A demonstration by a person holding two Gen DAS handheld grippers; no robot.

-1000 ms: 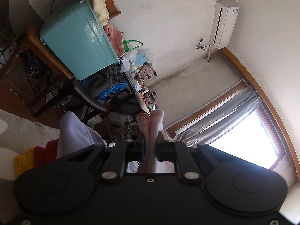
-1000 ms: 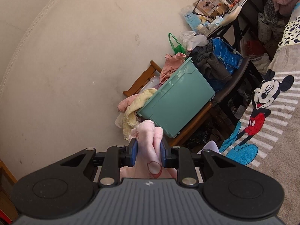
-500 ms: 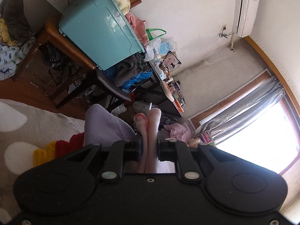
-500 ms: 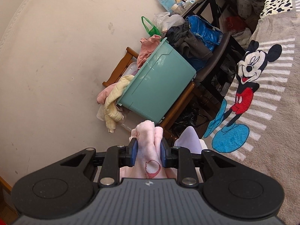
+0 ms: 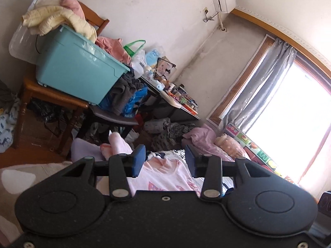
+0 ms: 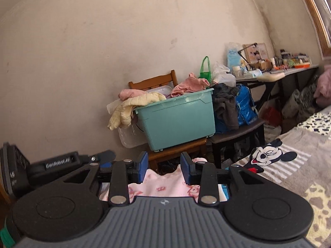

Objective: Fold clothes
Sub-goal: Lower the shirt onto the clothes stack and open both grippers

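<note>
A pale pink printed garment (image 5: 165,175) lies on the bed under my left gripper (image 5: 164,161), which is open with nothing between its blue pads. In the right wrist view the same pink garment (image 6: 163,186) lies below my right gripper (image 6: 164,165), also open and empty. The left gripper's body (image 6: 60,161) shows at the left of the right wrist view. A lilac cloth (image 5: 84,150) lies just left of the pink garment.
A teal bin (image 6: 178,119) heaped with clothes stands on a wooden chair (image 5: 51,99) by the wall. A dark chair (image 6: 238,132) with clothes and a blue bag is beside it. A cluttered desk (image 6: 289,70) stands at the right. A Mickey Mouse blanket (image 6: 269,159) covers the bed.
Both grippers have opened and let go of the pink garment, which now lies flat on the bed beneath them. Both cameras have swung level toward the chairs.
</note>
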